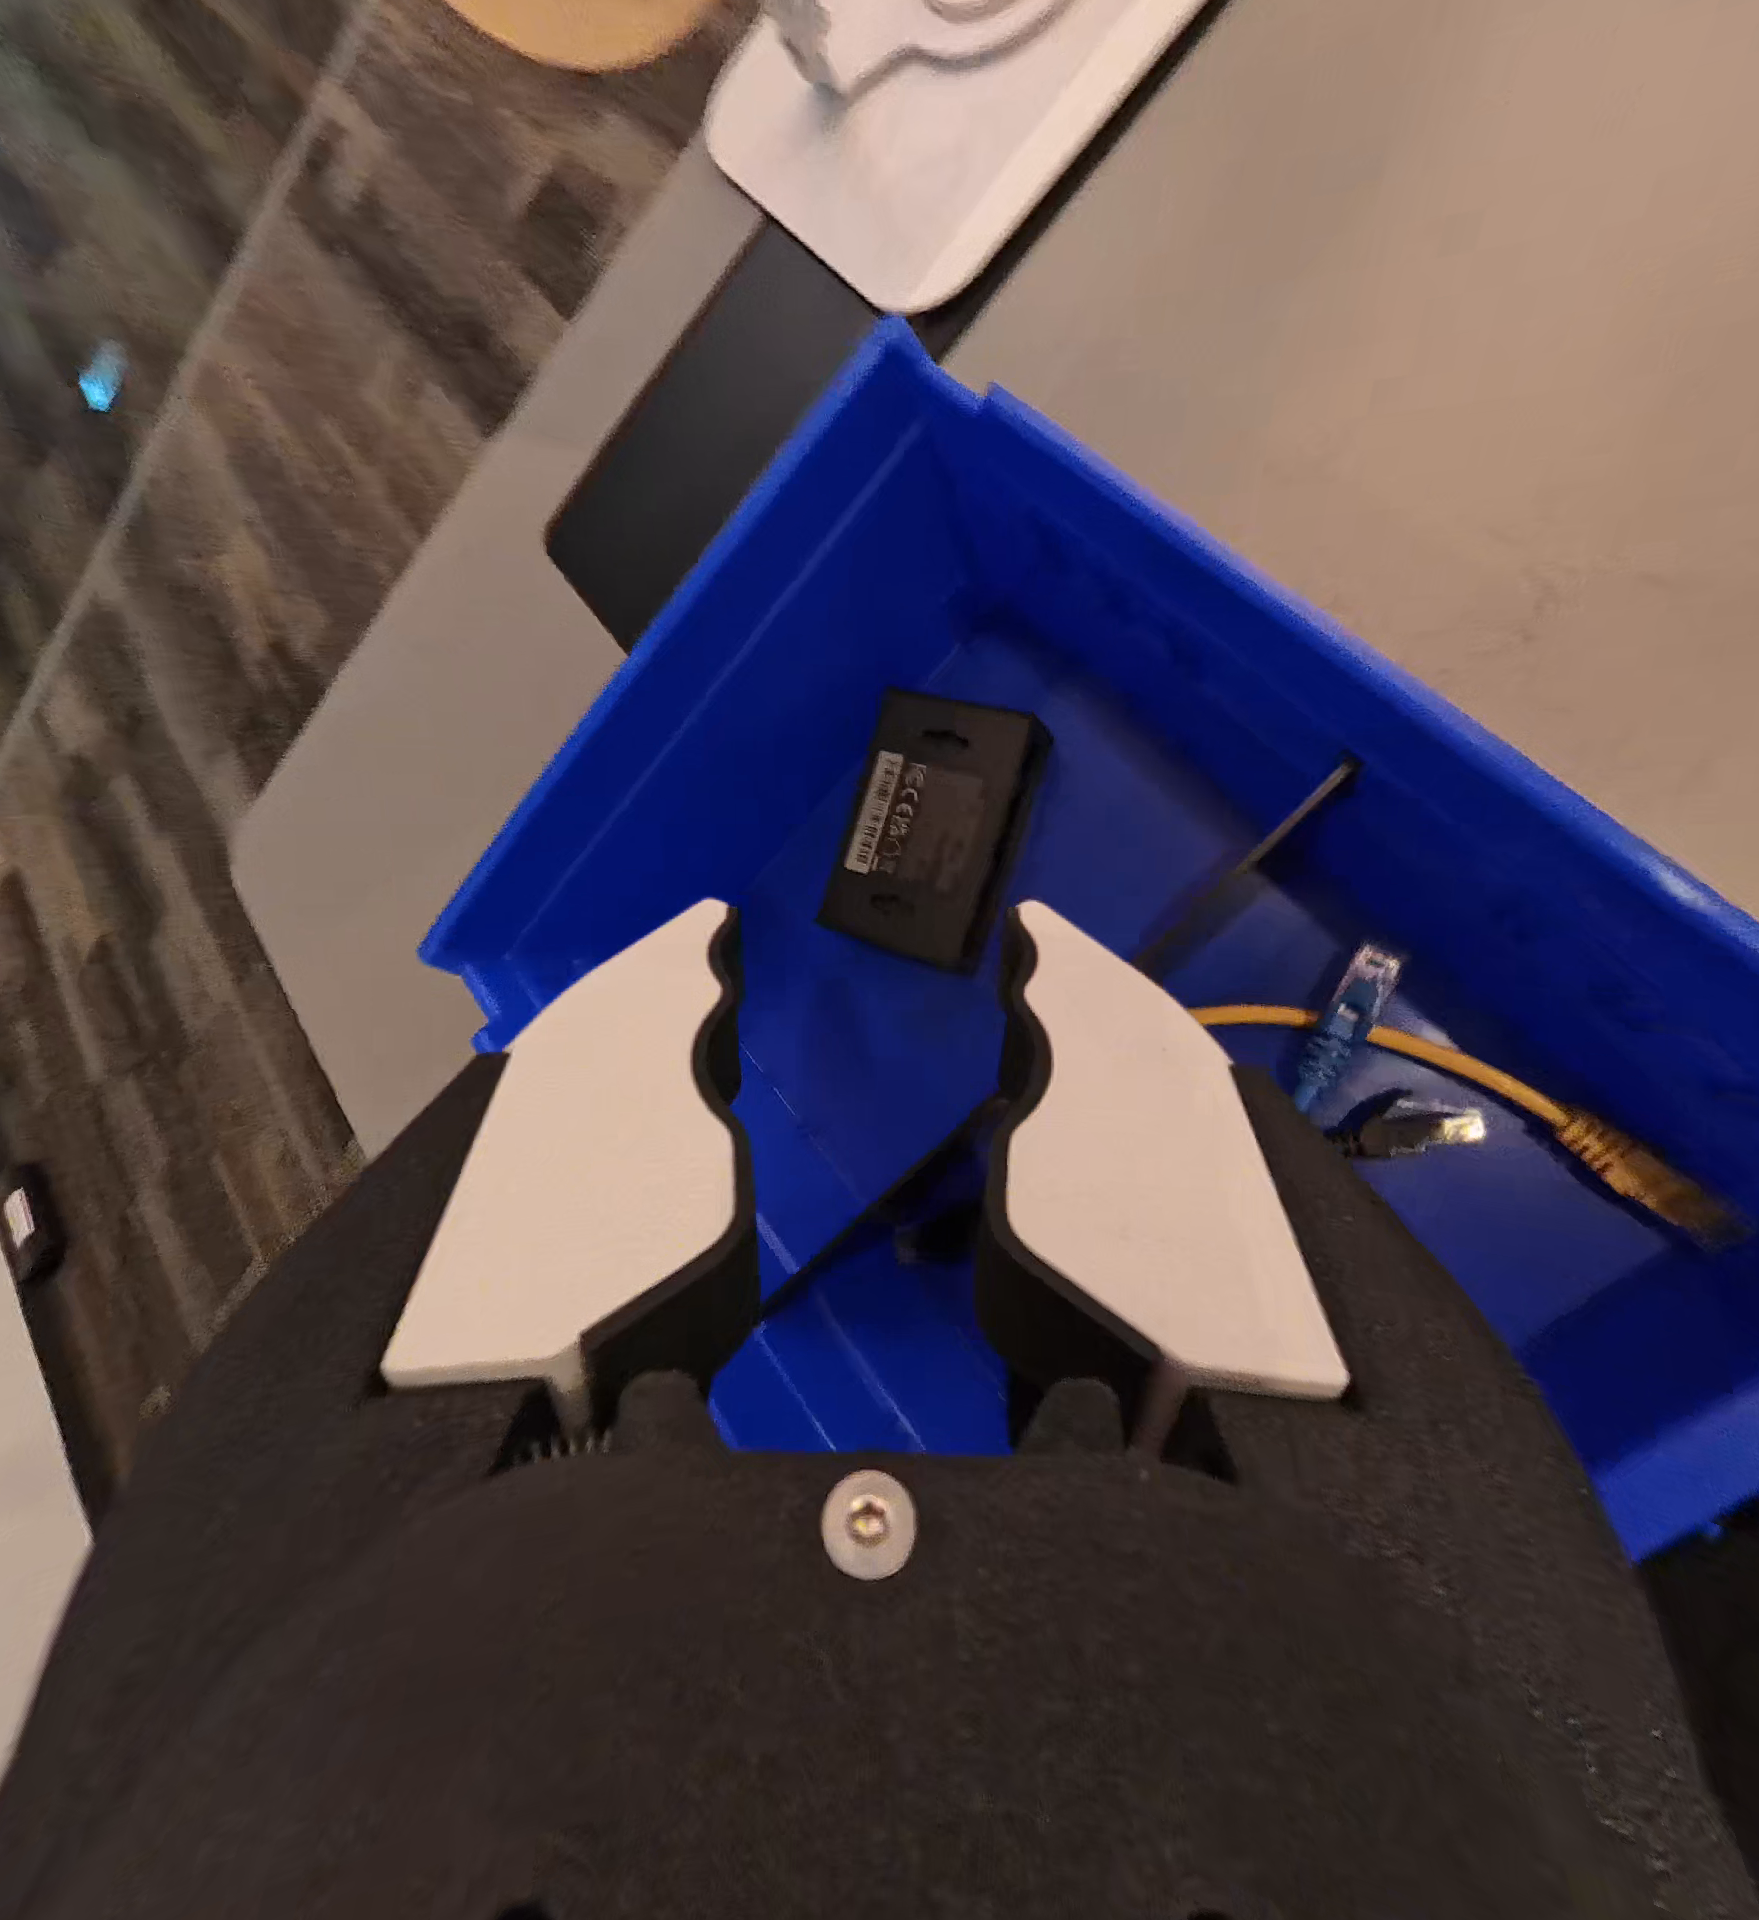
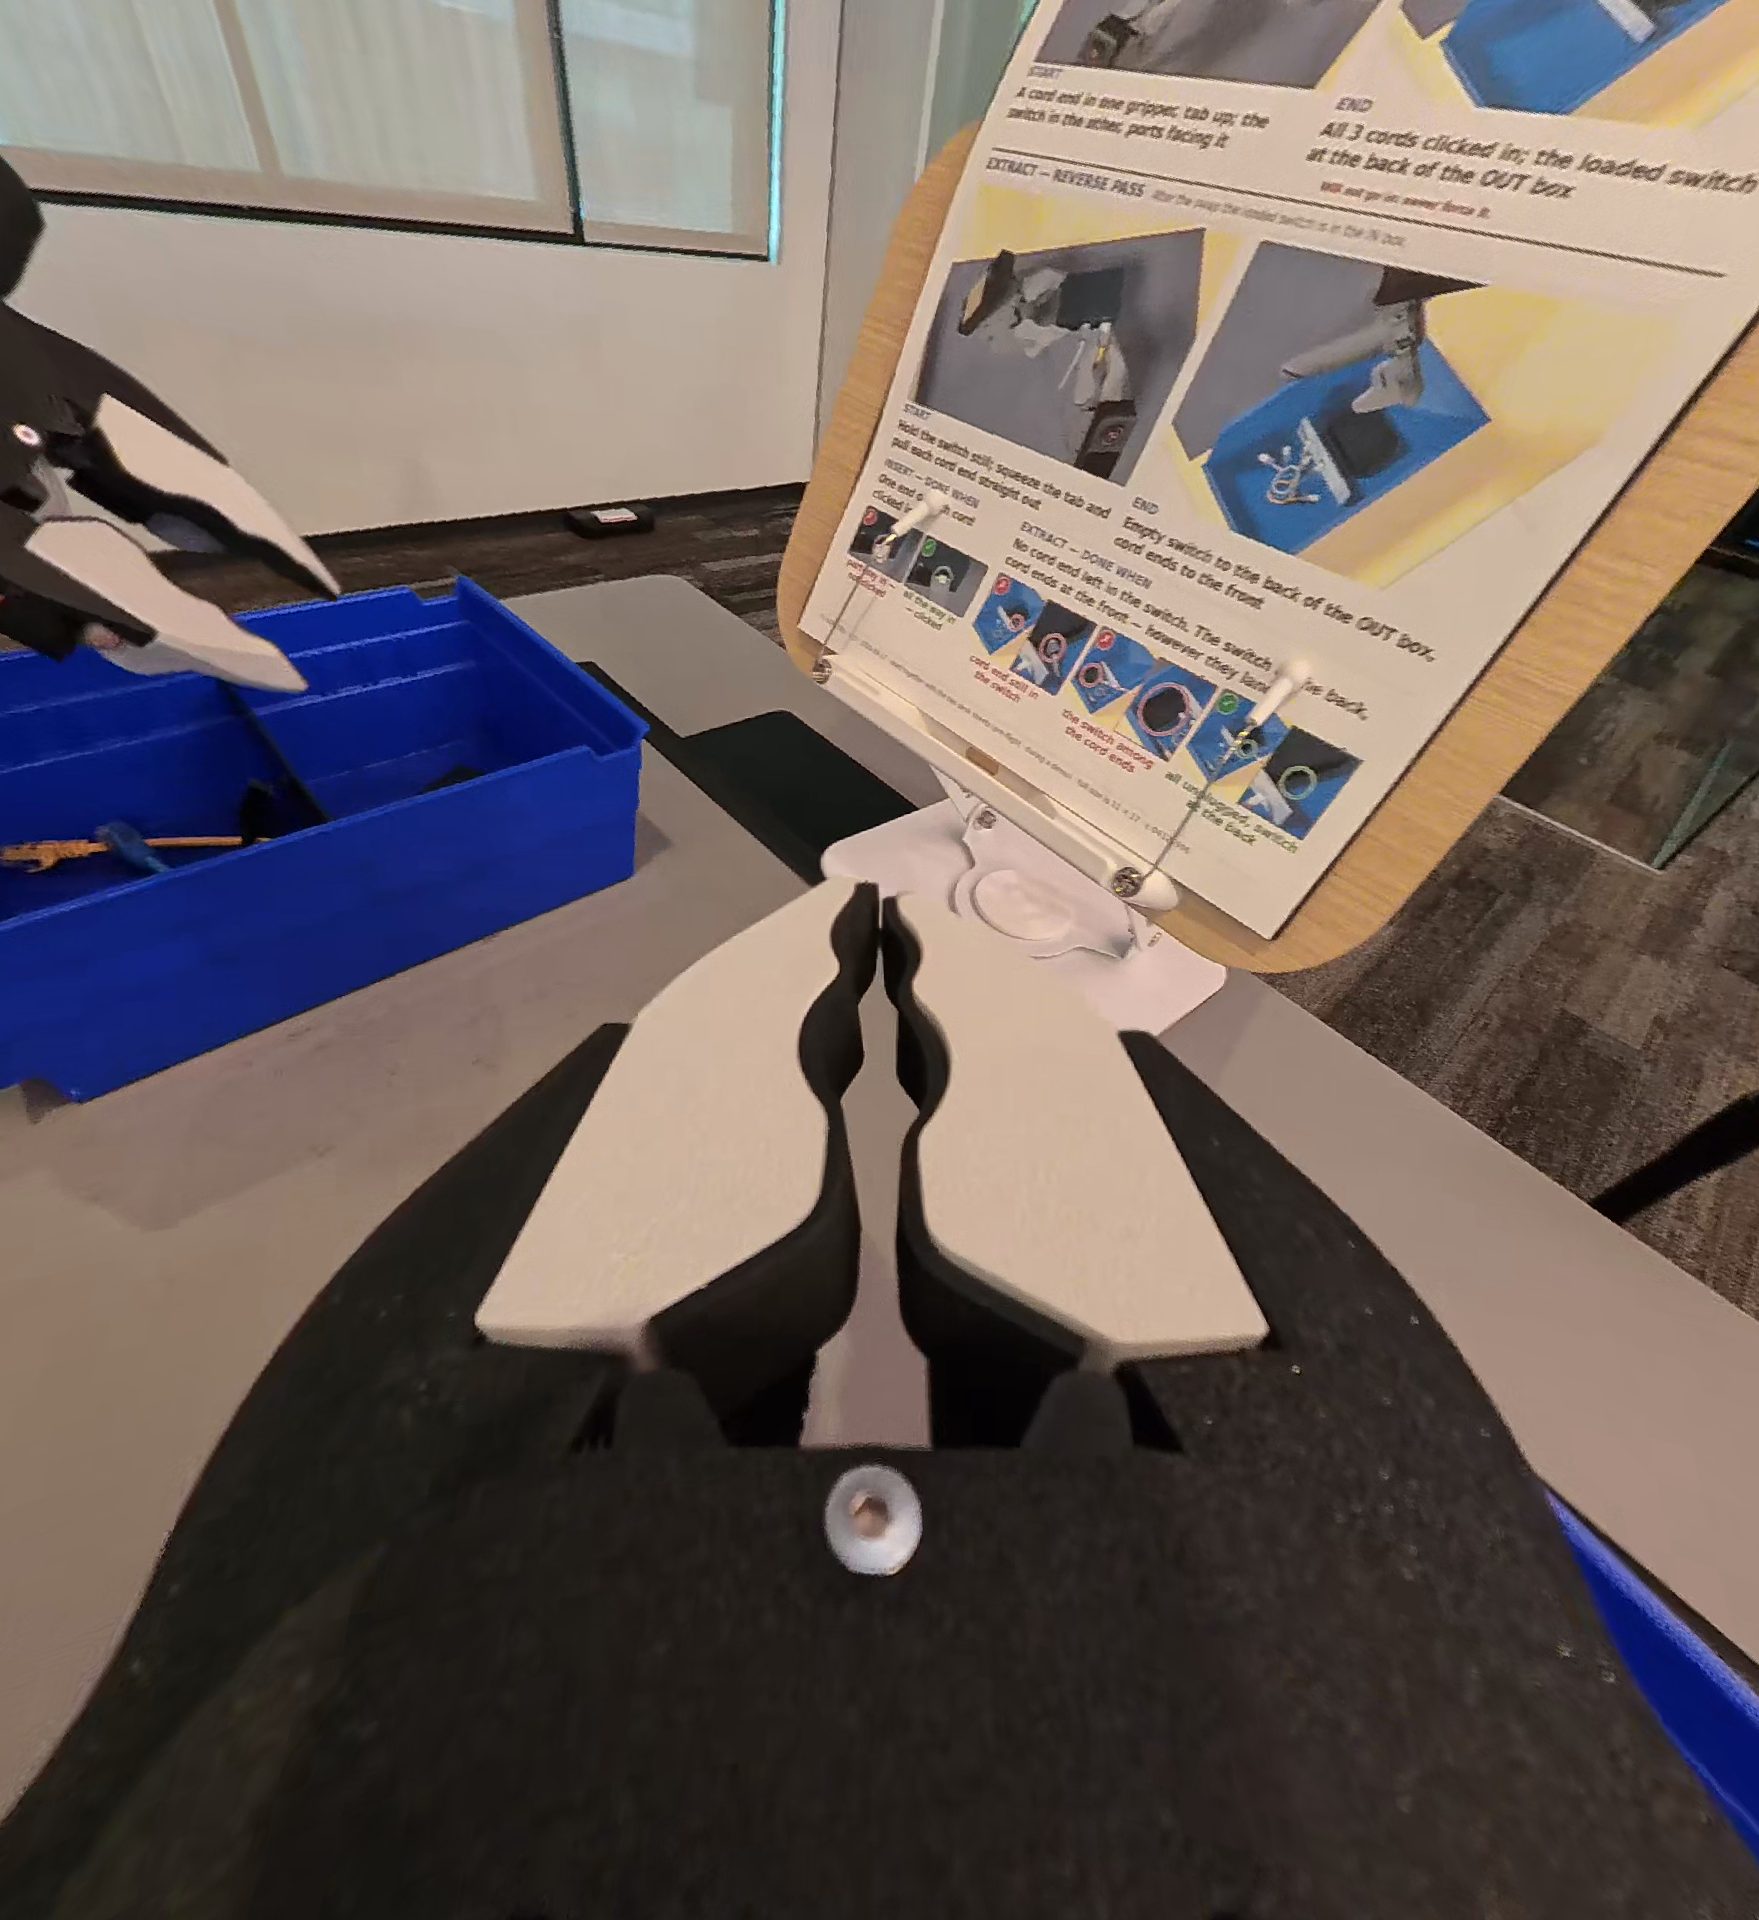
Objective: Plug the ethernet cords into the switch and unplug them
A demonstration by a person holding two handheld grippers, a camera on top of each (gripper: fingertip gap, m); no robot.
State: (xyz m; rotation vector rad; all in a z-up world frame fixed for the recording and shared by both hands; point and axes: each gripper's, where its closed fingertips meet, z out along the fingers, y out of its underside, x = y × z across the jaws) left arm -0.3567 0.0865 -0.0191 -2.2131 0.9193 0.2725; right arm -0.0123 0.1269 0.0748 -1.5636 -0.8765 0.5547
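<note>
Grey table [image 2: 231, 1195], blue bin [image 1: 750, 665] at its far-left corner: left gripper [image 1: 870, 940] spread wide over the switch [image 1: 932, 826], probably to grab it; right gripper [image 2: 877, 914] pinched shut, empty.

A printed instruction sheet [image 2: 1301, 447] stands on a wooden board [image 2: 1540, 665] ahead and to the right of the right tool [image 2: 877, 914]. It bears headings, black and red captions and small photos with round marks; its wording is not given here. Just past the tips of the left tool [image 1: 870, 935], the switch [image 1: 932, 826] carries a white label strip and small printed marks, too blurred to read.
</note>
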